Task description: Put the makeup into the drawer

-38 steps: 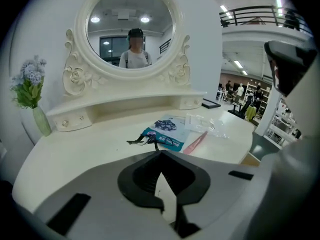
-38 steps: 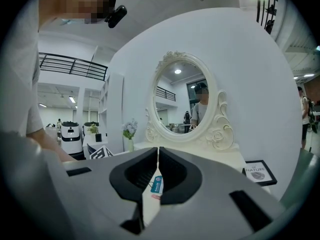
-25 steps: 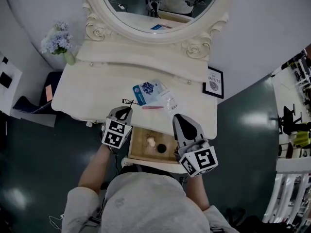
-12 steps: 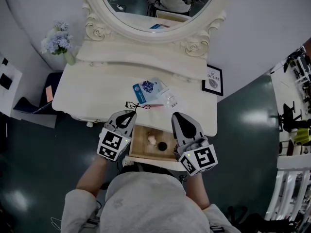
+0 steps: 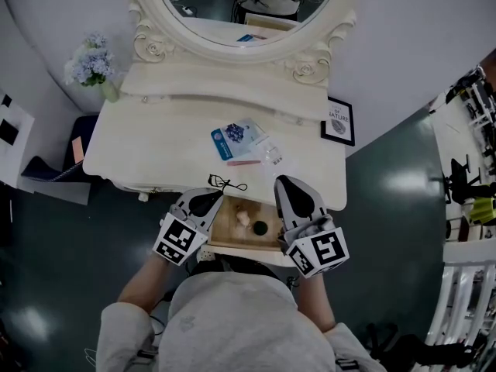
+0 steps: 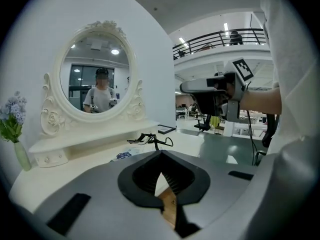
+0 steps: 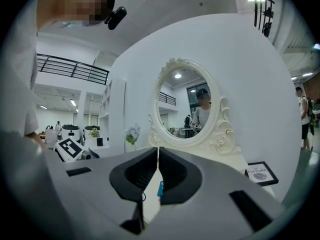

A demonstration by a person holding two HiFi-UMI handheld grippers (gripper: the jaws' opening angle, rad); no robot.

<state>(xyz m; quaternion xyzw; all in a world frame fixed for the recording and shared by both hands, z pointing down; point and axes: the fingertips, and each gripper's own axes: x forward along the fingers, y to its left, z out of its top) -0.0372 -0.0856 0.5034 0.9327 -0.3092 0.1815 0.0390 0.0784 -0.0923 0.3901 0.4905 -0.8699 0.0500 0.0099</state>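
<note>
Black wire loops — seemingly an eyelash curler (image 5: 226, 183) — jut from the left gripper (image 5: 209, 198), its jaws pinched tight on the thing. It hangs where the tabletop (image 5: 155, 146) meets the open drawer (image 5: 223, 237), placed, I judge, for dropping in beside the pale piece (image 5: 243, 219) and black pot (image 5: 260, 227). The right gripper (image 5: 284, 184) hovers pressed together and empty by the drawer's right side. A blue packet (image 5: 236, 139) and pink stick (image 5: 243, 162) lie on the tabletop — not yet stowed.

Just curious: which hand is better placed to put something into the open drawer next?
Probably the left gripper: it grips the black wiry item by the drawer; the right gripper holds nothing.
</note>
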